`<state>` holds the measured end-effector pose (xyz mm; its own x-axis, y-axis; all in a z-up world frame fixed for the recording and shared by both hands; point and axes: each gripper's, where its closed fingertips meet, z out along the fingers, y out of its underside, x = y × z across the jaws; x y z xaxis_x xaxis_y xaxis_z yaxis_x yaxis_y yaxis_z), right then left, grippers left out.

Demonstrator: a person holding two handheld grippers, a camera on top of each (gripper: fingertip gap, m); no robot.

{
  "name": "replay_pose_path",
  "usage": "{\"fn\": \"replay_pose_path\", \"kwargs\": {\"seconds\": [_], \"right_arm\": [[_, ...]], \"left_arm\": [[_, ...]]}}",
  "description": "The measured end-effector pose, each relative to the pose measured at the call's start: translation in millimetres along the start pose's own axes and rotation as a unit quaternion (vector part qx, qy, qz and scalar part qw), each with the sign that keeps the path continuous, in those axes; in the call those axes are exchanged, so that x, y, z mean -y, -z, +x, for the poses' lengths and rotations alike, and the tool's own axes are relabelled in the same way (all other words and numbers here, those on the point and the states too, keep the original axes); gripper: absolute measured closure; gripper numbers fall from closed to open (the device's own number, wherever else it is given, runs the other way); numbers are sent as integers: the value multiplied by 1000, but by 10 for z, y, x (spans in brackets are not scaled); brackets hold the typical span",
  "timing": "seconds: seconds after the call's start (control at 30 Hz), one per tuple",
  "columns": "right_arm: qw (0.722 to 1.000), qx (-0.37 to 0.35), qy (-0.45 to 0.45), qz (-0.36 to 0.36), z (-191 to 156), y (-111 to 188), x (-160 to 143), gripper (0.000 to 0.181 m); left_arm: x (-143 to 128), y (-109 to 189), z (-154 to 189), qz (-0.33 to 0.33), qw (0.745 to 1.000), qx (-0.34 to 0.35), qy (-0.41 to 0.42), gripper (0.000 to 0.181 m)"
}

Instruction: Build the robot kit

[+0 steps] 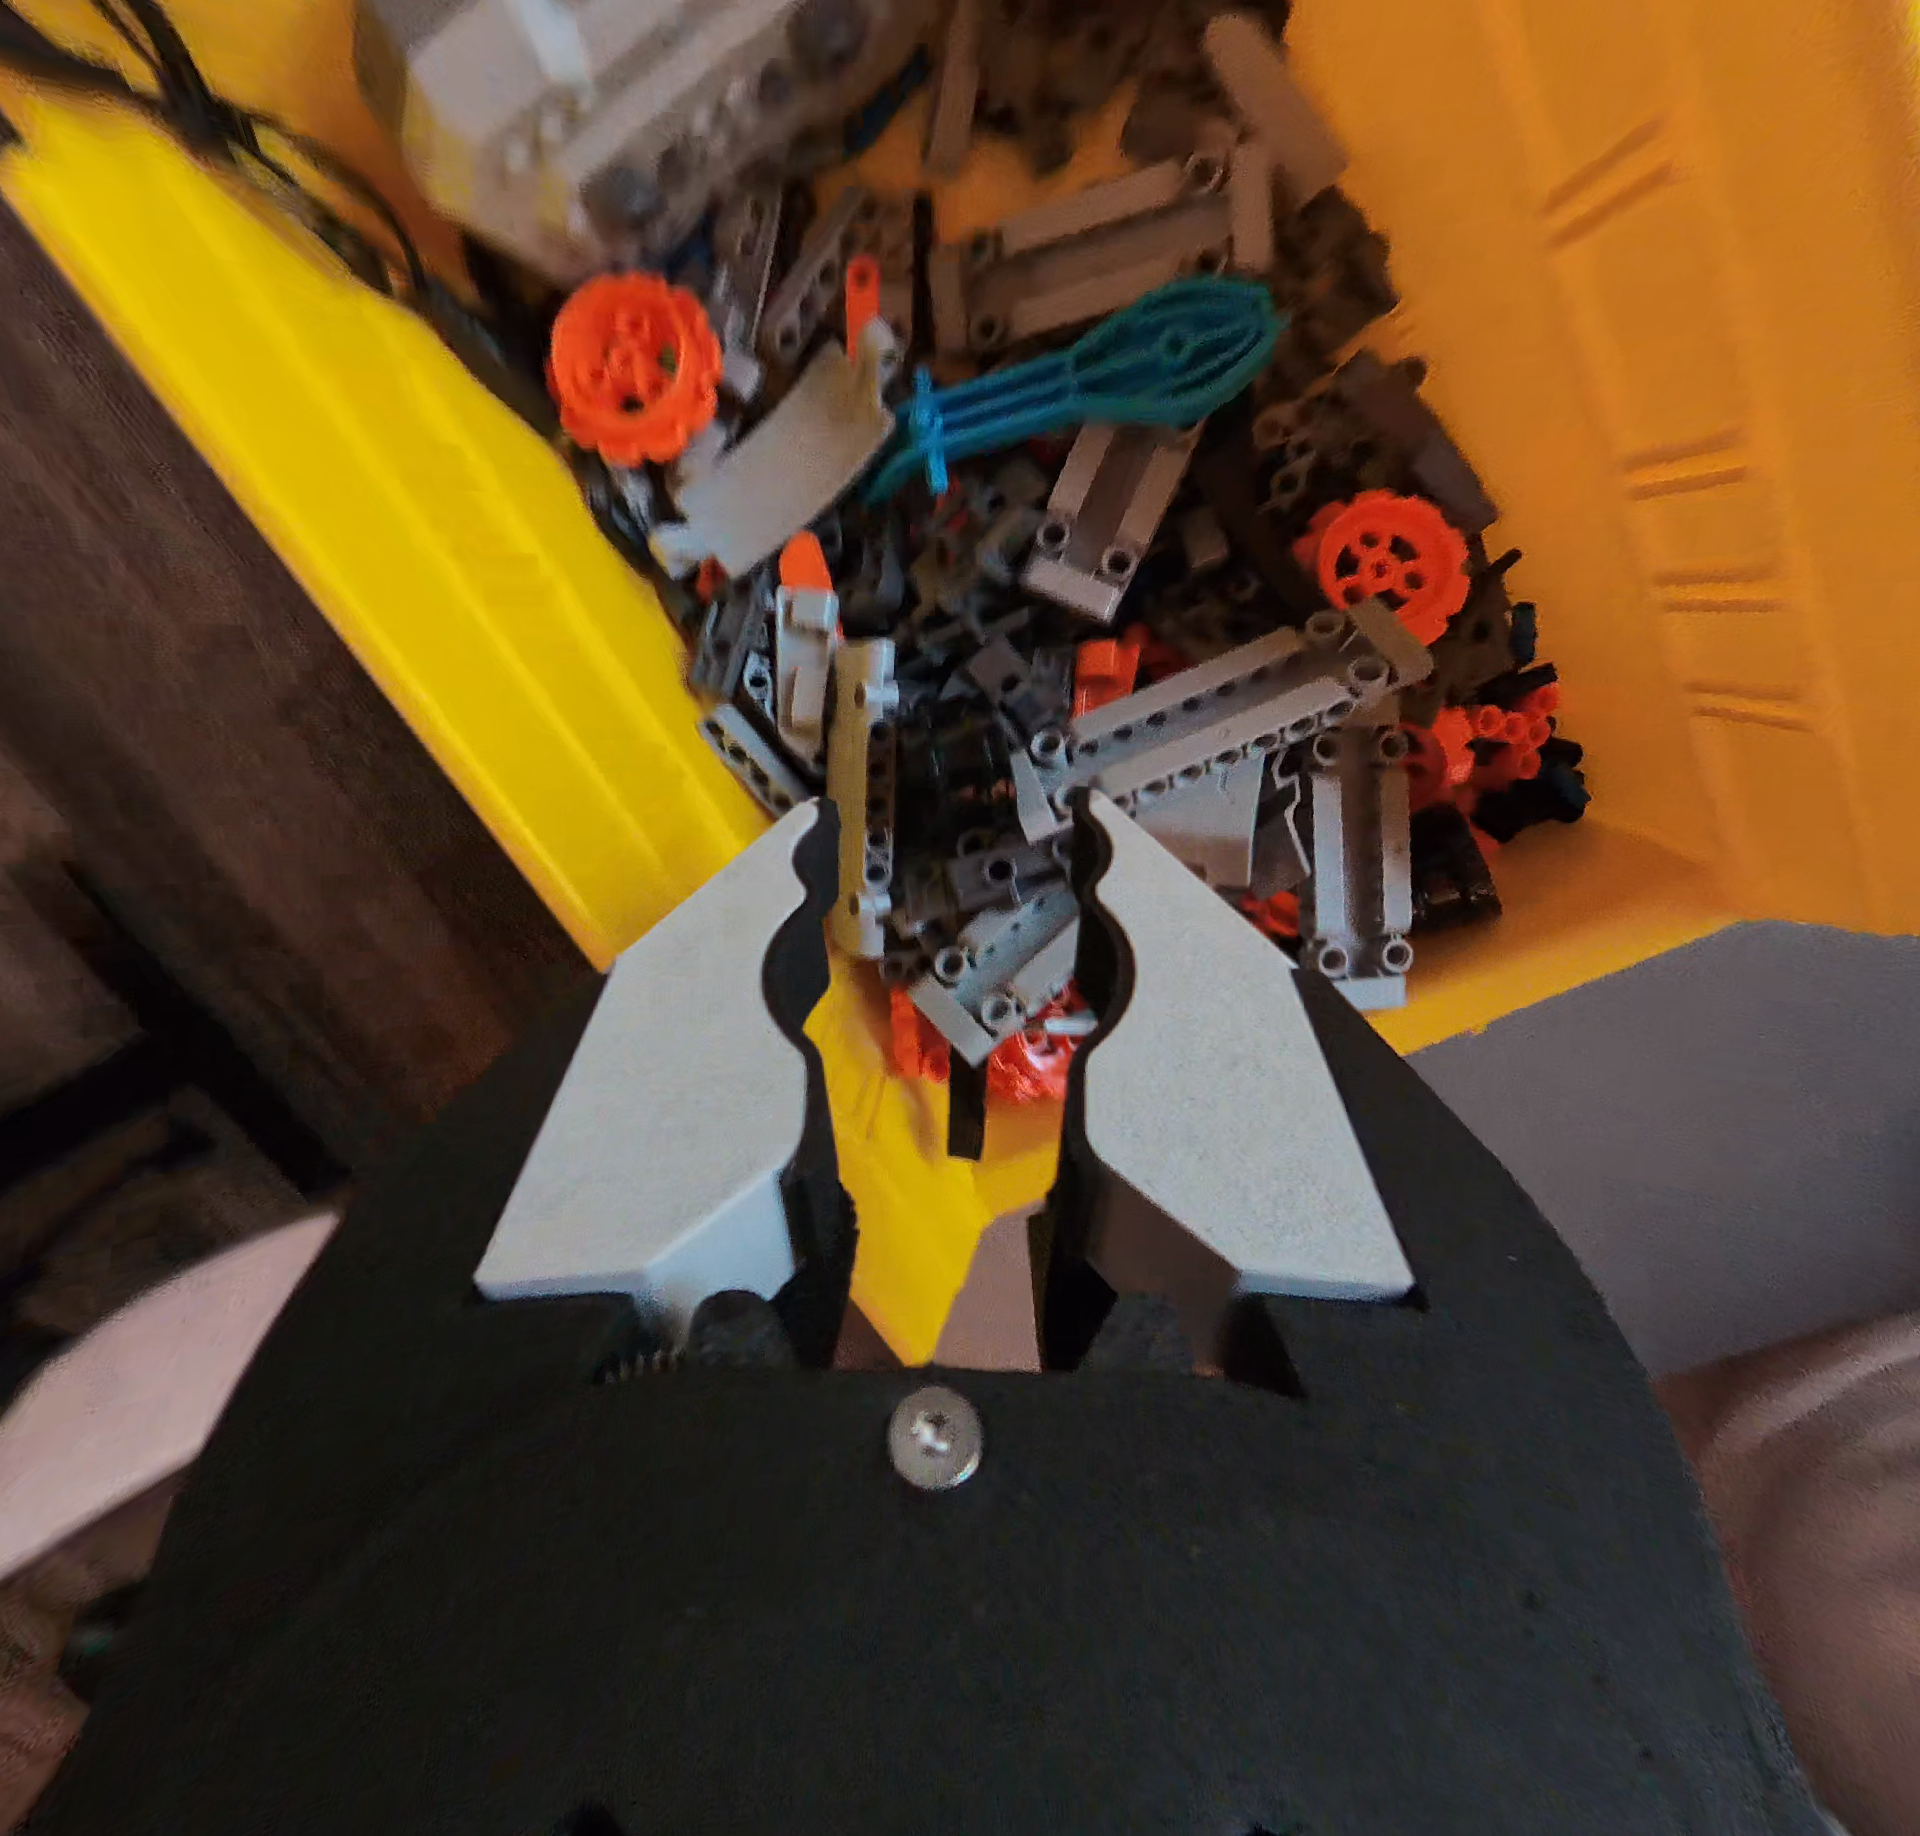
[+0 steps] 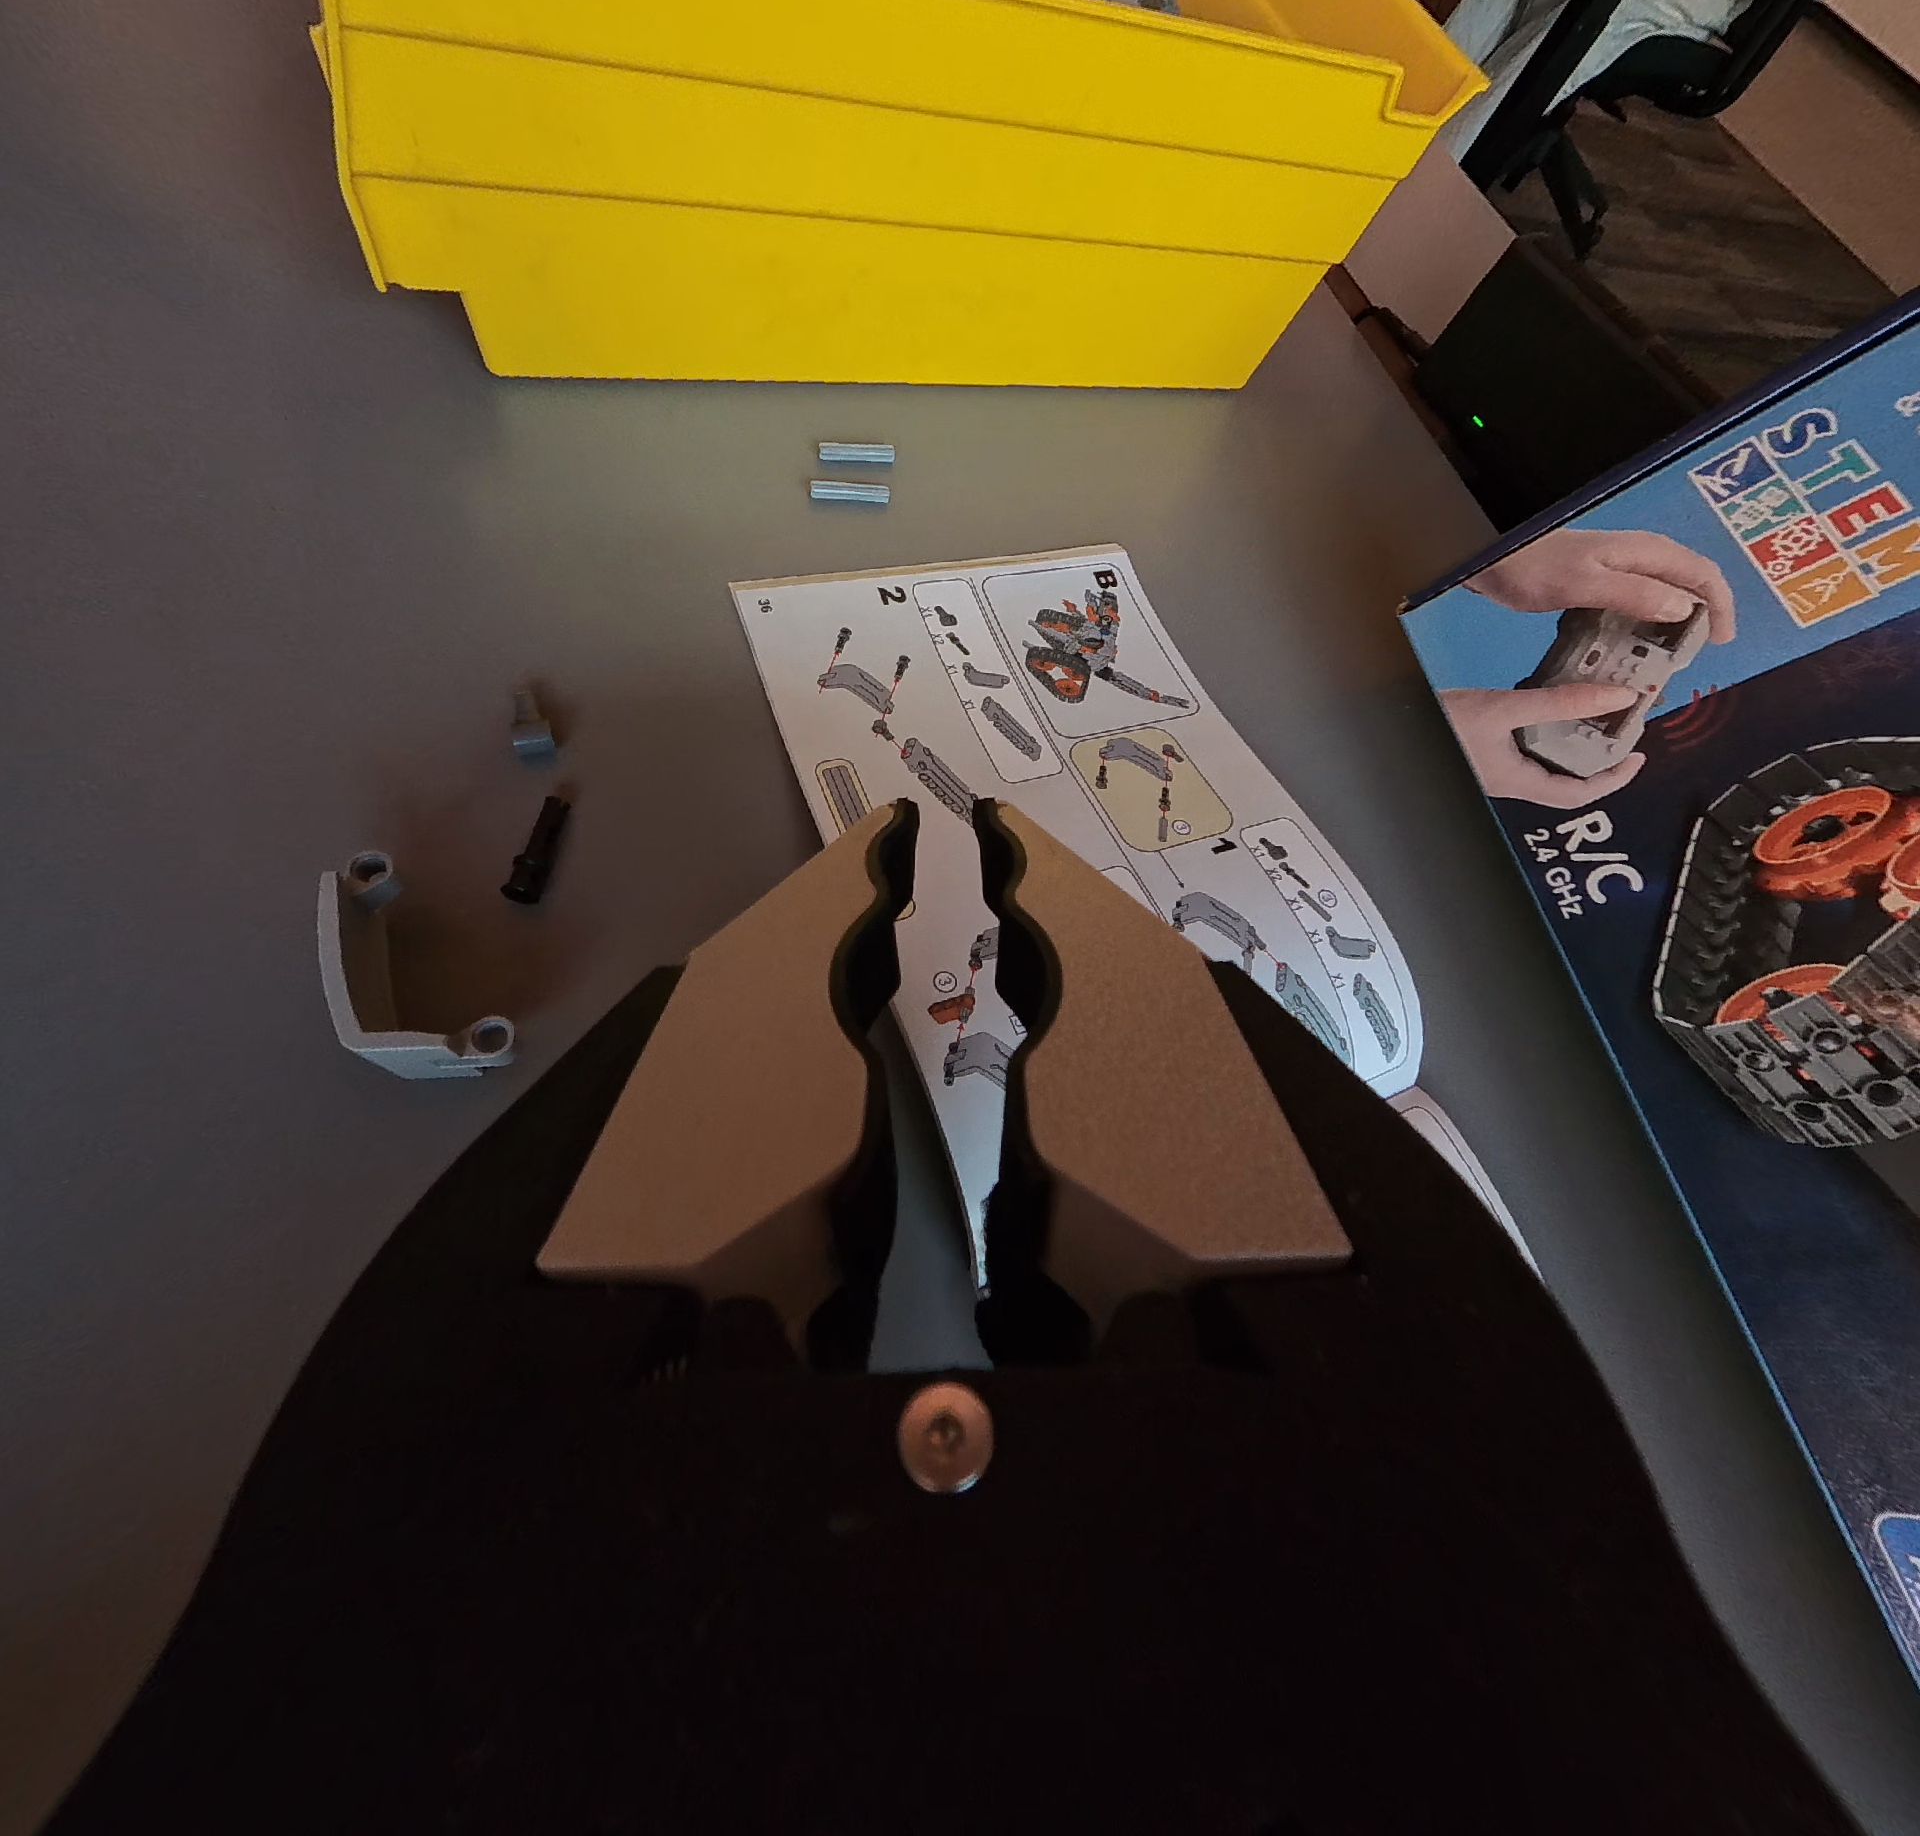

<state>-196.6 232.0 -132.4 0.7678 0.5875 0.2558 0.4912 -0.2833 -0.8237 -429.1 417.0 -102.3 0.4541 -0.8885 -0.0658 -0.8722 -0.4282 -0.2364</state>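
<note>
Brick-filled yellow bin (image 1: pixel 1558 352) under left tool (image 1: pixel 951 810); instruction sheet (image 2: pixel 1091 747) under right tool (image 2: pixel 945 804).

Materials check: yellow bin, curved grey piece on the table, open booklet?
Yellow bin: looks like moulded plastic, smooth with a slight sheen and stepped ribs. Curved grey panel piece: likely hard matte plastic, with moulded pin holes at its ends. Open instruction booklet: printed paper, thin pages curling up off the table.

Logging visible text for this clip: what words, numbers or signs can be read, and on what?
I don't copy out writing; here is where it stands.
Blue box, right: large coloured lettering, smaller white print.
Instruction sheet under the right tool: printed numerals, small marks.
Yellow bin, left wrist view: none visible.
</note>
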Motion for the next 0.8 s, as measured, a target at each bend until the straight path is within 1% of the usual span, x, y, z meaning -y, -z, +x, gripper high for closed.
{"fn": "replay_pose_path", "kwargs": {"seconds": [0.1, 0.17, 0.27, 0.37, 0.57, 0.7, 0.8], "right_arm": [[1000, 0, 1, -1, -2, -2, -5, 171], [1000, 0, 3, -2, -7, -3, -6, 171], [1000, 1, 5, -4, -12, -8, -13, 171], [1000, 2, 8, -8, -21, -13, -25, 171], [1000, 1, 18, -14, -41, -23, -37, 171], [1000, 2, 21, -15, -58, -29, -34, 171], [999, 0, 27, -18, -62, -31, -43, 171]], "left_arm": [[-169, -17, -6, -37, 998, -3, 51, 142], [-292, -29, 18, -67, 995, -6, 72, 143], [-415, -28, 38, -91, 992, -5, 83, 142], [-494, 4, 47, -97, 993, -9, 70, 147], [-489, -5, -45, -109, 993, 0, 44, 149], [-515, 17, -52, -112, 993, 4, 42, 154], [-553, 41, -62, -116, 992, 11, 41, 154]]}}
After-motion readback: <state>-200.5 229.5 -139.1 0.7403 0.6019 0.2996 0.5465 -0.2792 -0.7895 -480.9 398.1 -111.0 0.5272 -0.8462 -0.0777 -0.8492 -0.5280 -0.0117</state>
